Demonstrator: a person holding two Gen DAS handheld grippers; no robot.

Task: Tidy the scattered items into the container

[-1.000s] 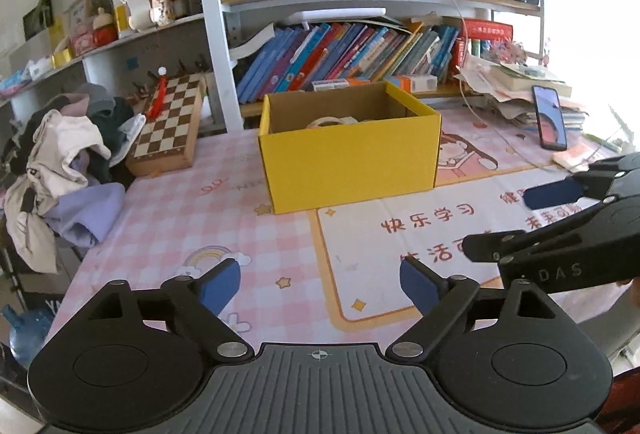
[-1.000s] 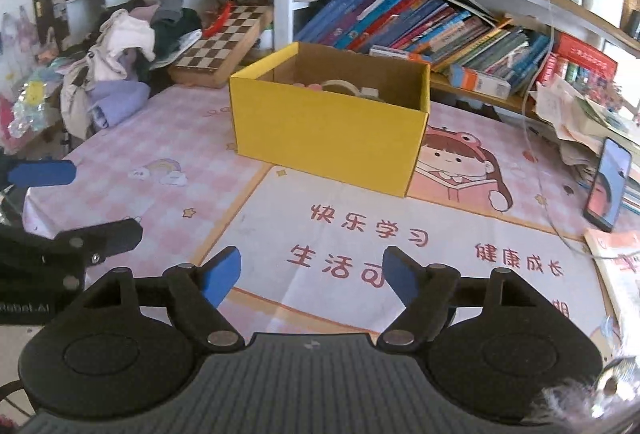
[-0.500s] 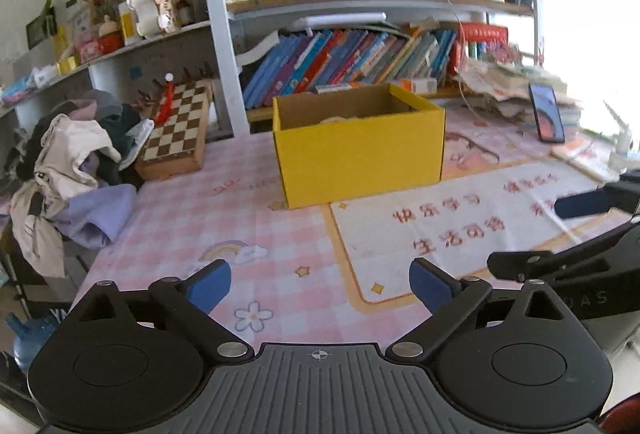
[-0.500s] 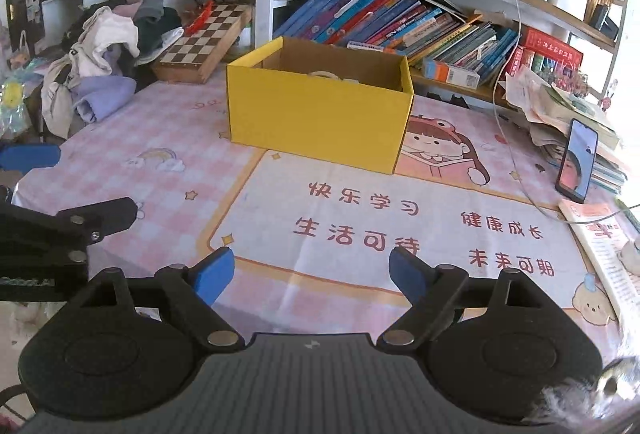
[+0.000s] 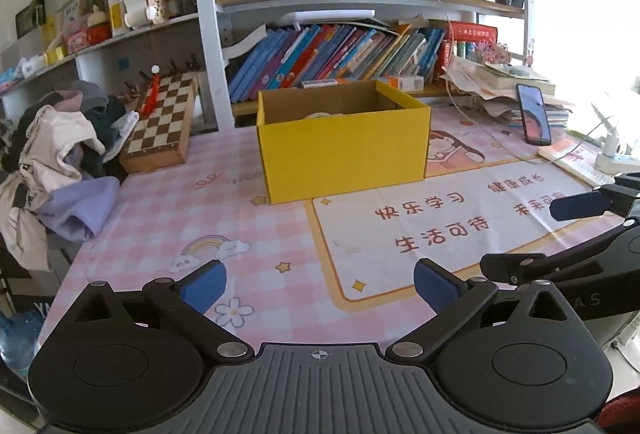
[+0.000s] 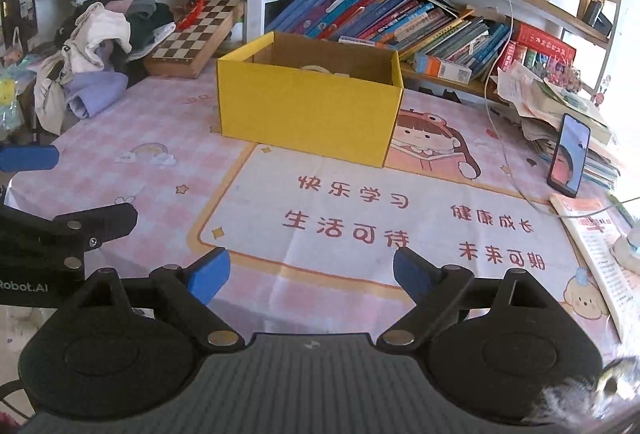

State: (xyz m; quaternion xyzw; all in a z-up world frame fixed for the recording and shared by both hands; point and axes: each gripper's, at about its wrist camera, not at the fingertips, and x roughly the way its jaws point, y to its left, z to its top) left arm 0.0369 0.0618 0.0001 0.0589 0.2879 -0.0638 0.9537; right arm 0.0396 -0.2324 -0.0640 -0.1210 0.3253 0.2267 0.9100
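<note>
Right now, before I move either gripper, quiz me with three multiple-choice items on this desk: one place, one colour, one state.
1. Where does the chessboard lie from the box, in the left wrist view?
A left
B right
C inside it

2. What colour is the box outside?
A blue
B yellow
C white

3. What is between the left gripper pads?
A a book
B a phone
C nothing

Answers: 1 A, it leans by the clothes pile. 2 B, yellow walls. 3 C, its jaws are opening over bare tablecloth.
</note>
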